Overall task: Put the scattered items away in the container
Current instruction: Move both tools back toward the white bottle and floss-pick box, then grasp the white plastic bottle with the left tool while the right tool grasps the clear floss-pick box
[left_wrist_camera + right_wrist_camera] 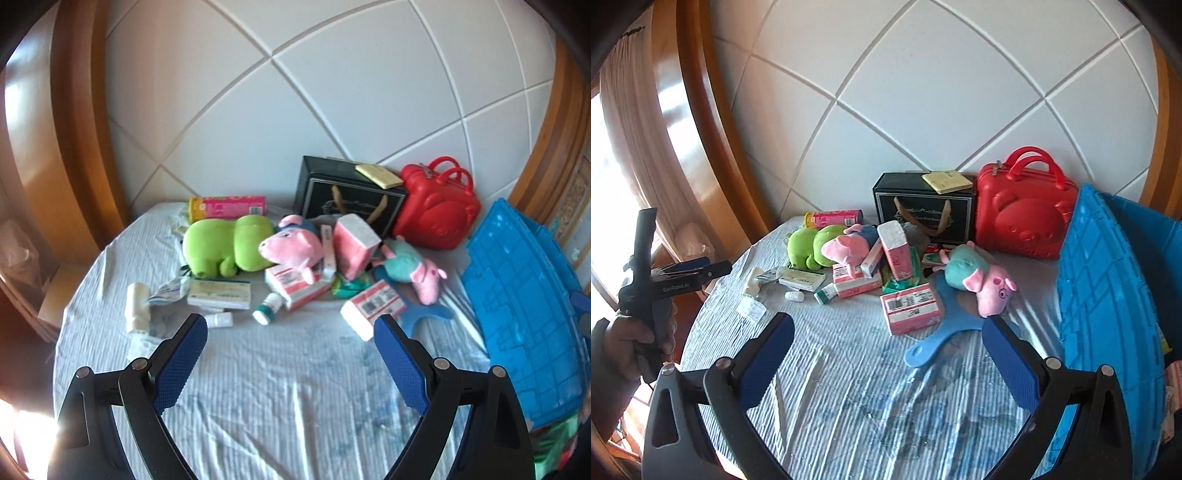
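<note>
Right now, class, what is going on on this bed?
A person holds a gripper in each hand over a bed strewn with soft toys, small boxes and bottles. The left gripper and the right gripper are both open and empty. Nothing is picked up yet; the green toy and the pink box lie loose beside the blue crate.

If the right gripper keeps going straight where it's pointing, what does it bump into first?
Probably the pink box lying nearest on the bed sheet, or the blue hand mirror beside it. The right gripper is open and empty, with only bare sheet before them. Depth is hard to judge here.
</note>
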`<state>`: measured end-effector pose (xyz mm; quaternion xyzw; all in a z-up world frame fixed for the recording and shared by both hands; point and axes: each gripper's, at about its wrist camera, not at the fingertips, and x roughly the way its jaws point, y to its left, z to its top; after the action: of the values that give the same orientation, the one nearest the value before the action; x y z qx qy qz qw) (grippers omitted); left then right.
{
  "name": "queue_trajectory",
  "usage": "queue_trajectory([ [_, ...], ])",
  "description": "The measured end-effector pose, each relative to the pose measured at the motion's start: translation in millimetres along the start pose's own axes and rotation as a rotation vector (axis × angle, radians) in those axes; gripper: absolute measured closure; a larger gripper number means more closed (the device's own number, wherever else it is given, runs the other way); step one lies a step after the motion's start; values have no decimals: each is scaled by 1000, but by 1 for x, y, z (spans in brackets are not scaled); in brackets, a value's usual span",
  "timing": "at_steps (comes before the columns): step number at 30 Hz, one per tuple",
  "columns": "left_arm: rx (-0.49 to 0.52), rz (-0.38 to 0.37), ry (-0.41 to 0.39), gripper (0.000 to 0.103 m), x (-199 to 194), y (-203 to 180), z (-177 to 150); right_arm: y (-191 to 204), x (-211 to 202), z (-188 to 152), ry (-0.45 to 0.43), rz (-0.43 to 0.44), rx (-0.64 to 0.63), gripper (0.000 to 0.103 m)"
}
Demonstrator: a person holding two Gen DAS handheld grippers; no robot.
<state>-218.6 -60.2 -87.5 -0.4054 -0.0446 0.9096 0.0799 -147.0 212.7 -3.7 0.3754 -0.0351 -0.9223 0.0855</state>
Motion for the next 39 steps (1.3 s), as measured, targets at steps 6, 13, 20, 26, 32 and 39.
queue_trajectory([
  [6, -60, 60, 23, 11, 32, 108, -18, 73, 58, -12, 58, 40, -47, 0],
  [13, -74, 36, 113, 11, 94, 195, -34, 154, 141, -34, 149, 92, -177, 0],
  [20, -29, 79, 203, 11, 180, 240, -42, 194, 194, -59, 230, 113, -203, 0],
  [26, -64, 24, 276, 11, 237, 269, -43, 220, 242, -71, 260, 119, -293, 0],
  [32, -75, 1, 289, 15, 258, 273, -41, 248, 290, -77, 292, 156, -337, 0],
  [39, -156, -31, 319, 30, 272, 296, -44, 295, 340, -80, 311, 247, -506, 0],
])
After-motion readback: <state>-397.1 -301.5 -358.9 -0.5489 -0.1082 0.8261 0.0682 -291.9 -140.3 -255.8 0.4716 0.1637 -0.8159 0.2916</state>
